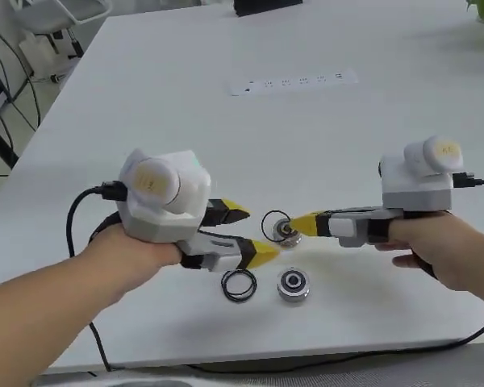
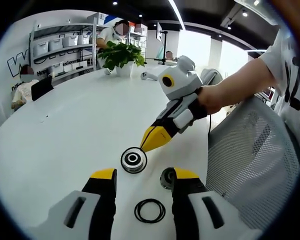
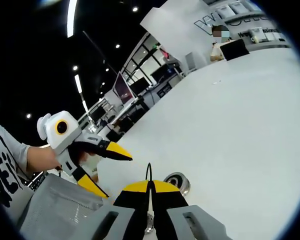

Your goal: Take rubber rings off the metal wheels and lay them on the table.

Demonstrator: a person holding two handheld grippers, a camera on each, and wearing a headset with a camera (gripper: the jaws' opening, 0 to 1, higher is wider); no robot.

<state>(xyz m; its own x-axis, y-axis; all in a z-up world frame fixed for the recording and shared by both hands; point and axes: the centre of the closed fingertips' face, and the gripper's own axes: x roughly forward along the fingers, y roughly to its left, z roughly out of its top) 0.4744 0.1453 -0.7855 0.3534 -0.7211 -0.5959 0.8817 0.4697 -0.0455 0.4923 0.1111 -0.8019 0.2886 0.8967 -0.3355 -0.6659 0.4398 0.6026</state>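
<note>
White table (image 1: pixel 185 105) is seen under everything, wide and matte. Nearest to the person, loose rubber rings (image 1: pixel 224 284) are laid flat on it, black and thin, seemingly two overlapped, and just beside them a first metal wheel (image 1: pixel 294 284) is lying flat with its shiny face up. In the left gripper view the same loose rubber rings (image 2: pixel 136 211) are found between the two jaws near the bottom, and the first metal wheel (image 2: pixel 165 178) is partly hidden behind one jaw. A little farther, the left gripper (image 1: pixel 250 233) is held above the table with its yellow-tipped jaws spread wide, nothing being held between them. Opposite to it, the right gripper (image 1: pixel 300 224) is pointed at a second metal wheel (image 1: pixel 286 232), and its jaws are pressed together on a rubber ring (image 1: pixel 264 226), which is seen as a loop wider than the wheel and raised on one side of it. In the right gripper view the rubber ring (image 3: pixel 149 170) is shown as a thin black line rising from between the closed tips, with the second metal wheel (image 3: pixel 177 181) just beyond. Farther on the table a white power strip (image 1: pixel 294 82) is laid. At the far end a potted plant (image 2: pixel 121 55) and shelves (image 2: pixel 60 45) are visible.
</note>
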